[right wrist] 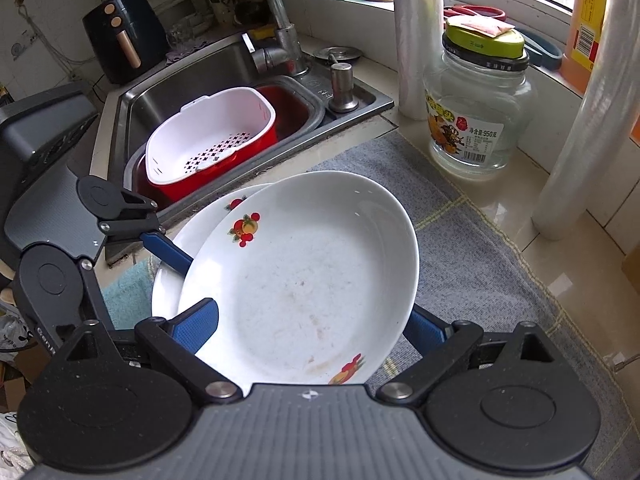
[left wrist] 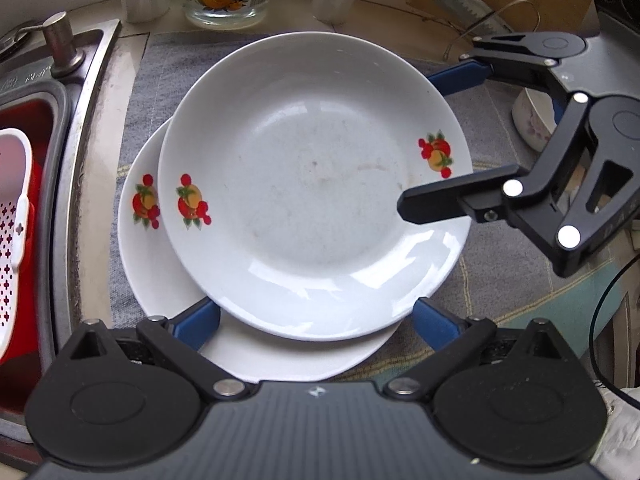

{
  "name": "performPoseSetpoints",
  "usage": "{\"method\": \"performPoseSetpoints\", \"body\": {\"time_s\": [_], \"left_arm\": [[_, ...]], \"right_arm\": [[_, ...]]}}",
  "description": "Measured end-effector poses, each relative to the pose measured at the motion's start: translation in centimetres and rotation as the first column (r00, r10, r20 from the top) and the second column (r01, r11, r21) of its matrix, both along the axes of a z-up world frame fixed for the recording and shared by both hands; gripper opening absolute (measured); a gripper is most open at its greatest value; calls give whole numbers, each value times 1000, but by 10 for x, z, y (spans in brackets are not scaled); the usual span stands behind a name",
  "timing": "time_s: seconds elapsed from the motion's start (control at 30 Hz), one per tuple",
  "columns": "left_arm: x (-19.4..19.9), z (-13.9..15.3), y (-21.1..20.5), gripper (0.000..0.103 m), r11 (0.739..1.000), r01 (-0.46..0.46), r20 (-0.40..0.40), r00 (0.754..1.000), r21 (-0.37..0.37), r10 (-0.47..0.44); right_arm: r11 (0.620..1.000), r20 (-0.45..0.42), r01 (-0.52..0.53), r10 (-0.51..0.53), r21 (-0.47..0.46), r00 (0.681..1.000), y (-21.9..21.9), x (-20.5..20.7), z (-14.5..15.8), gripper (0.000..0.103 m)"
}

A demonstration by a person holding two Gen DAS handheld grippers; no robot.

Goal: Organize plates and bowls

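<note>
Two white plates with red fruit prints lie on a grey cloth. The upper plate rests askew on the lower plate. My right gripper is shut on the upper plate's rim, one finger over it and one under. My left gripper is open, its blue fingers straddling the near edge of the plates; I cannot tell whether they touch. A pale bowl stands behind the right gripper.
A steel sink holds a red basin with a white strainer basket. A glass jar, plastic wrap rolls, a faucet and a knife on a cutting board stand at the back.
</note>
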State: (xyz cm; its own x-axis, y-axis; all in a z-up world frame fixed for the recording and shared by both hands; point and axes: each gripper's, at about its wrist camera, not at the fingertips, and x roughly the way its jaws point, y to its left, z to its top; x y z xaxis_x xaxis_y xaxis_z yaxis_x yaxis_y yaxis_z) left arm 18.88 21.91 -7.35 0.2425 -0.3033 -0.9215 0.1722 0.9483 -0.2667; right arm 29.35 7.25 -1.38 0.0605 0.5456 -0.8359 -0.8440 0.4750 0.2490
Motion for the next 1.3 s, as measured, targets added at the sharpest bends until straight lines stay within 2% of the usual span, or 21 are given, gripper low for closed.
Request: {"method": "performPoseSetpoints", "body": {"time_s": [0.4, 0.53, 0.6, 0.7, 0.83, 1.03, 1.17, 1.3], "left_arm": [[-12, 18, 6, 101, 999, -13, 29, 1000, 42, 11], [-31, 33, 4, 101, 997, -30, 148, 989, 71, 19], [-42, 37, 0, 101, 995, -35, 225, 974, 90, 14], [-59, 39, -5, 102, 988, -78, 364, 931, 131, 25], [-75, 37, -13, 102, 983, -125, 475, 879, 133, 47], [-76, 34, -20, 102, 975, -188, 533, 840, 120, 97], [-78, 36, -26, 102, 974, -211, 579, 805, 78, 128], [-76, 37, -36, 102, 975, -201, 595, 796, 91, 108]], "right_arm": [[1000, 20, -2, 2, -12, 1000, -3, -5, 2, 101], [1000, 73, 17, -15, -21, 997, -8, -11, 4, 103], [999, 100, 30, -27, -28, 995, -13, -15, 4, 103], [997, 141, 73, -68, -27, 988, -22, -22, 2, 103], [990, 191, 136, -127, -32, 973, -33, -32, -2, 103], [975, 215, 220, -209, -25, 954, -46, -44, -4, 103], [958, 239, 288, -276, -13, 931, -55, -53, 0, 103], [935, 302, 354, -333, -15, 893, -65, -64, 3, 103]]}}
